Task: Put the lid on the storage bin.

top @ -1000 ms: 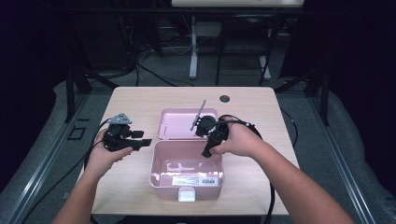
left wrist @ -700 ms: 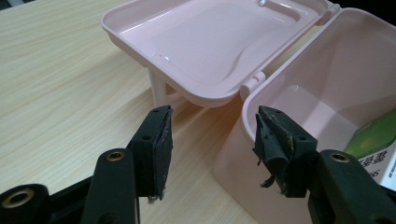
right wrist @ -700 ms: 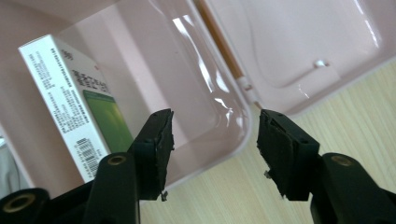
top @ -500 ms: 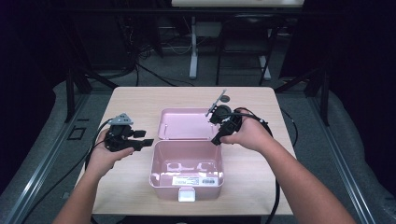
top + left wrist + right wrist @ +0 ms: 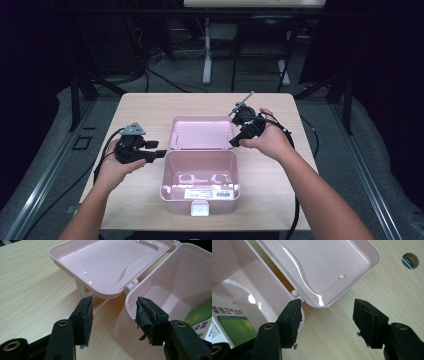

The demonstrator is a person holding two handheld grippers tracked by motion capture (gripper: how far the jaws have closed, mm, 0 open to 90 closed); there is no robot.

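Box: one pale pink plastic storage box (image 5: 200,175) sits mid-desk near the person's edge, its hinged pink lid (image 5: 201,132) flung flat back behind it, probably so both claws can get at the inside.
Inside: one small green-and-white printed carton (image 5: 200,317) lies on the box floor, plus a label strip on the front wall. Can't read the print, too small.
Left claw: the left claw (image 5: 113,315) hangs just off the box's left wall by the hinge, jaws wide, nothing between them. Looks like it's waiting to steady the box.
Right claw: the right claw (image 5: 327,315) is over the lid's right corner, and its jaws have just been opening, nothing between them. Guess it's clearing off the lid.
Desk: one light wood-grain desk (image 5: 150,107), with one round cable hole (image 5: 410,260) past the lid.
Count: two claws, one box, one lid, one carton.
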